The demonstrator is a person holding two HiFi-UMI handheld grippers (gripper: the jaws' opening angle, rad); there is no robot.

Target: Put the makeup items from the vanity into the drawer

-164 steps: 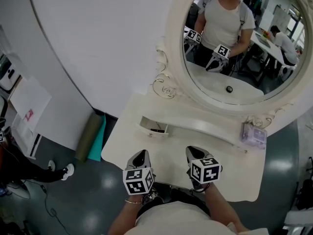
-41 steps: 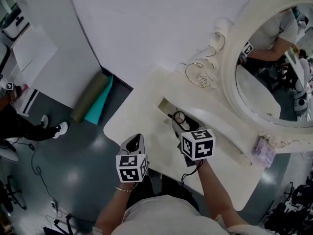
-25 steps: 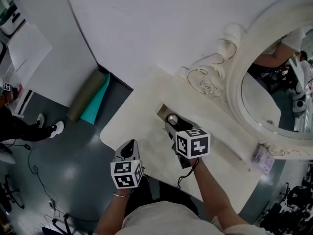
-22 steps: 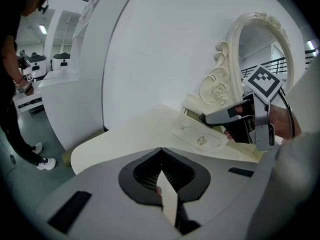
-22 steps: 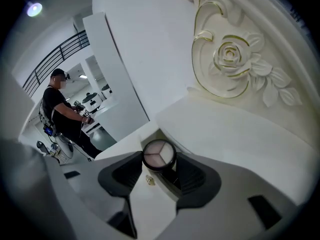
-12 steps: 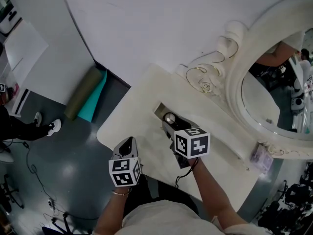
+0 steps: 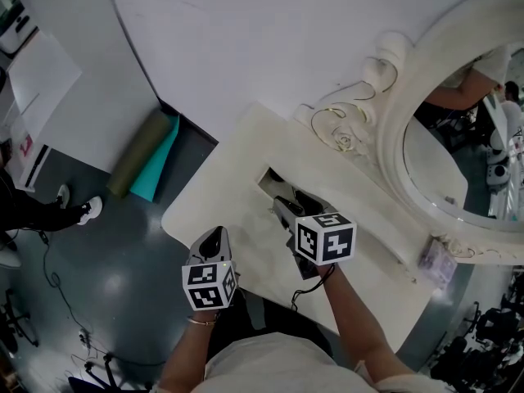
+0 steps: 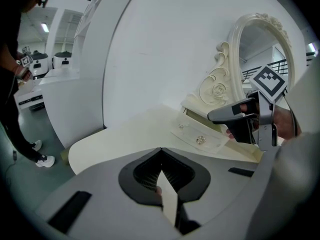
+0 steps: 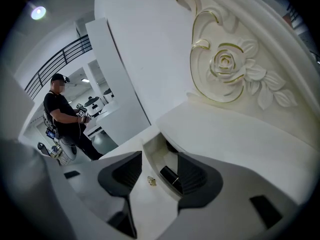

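While your right claw (image 9: pixel 159 164) hung spread over the open drawer (image 9: pixel 151 151), a dark makeup item (image 9: pixel 169 175) lay inside. It looked light, stiff, slick: best pinched mid-body. Your left claw (image 8: pixel 161 156) was pressed together.

The vanity top (image 7: pixel 209 207) is cream all over, and so is the open drawer (image 9: pixel 153 156), where a black item (image 9: pixel 170 175) lies dark against the pale lining. A small gold knob (image 9: pixel 150 181) glints on the drawer front. The mirror frame (image 7: pixel 391 137) at the right is the same cream, and its carved rose (image 9: pixel 226 64) and scrolls are edged in thin gold. The left gripper (image 7: pixel 214 236) and right gripper (image 7: pixel 285 211) are grey with black pads, and each carries a cube of black-and-white square markers. The wall (image 7: pixel 246 39) is plain white and the floor (image 7: pixel 115 260) a glossy dark grey. At the left lies an olive roll (image 7: pixel 135 158) beside a teal mat (image 7: pixel 157 174). A lilac pack (image 7: pixel 434 259) sits at the far right.
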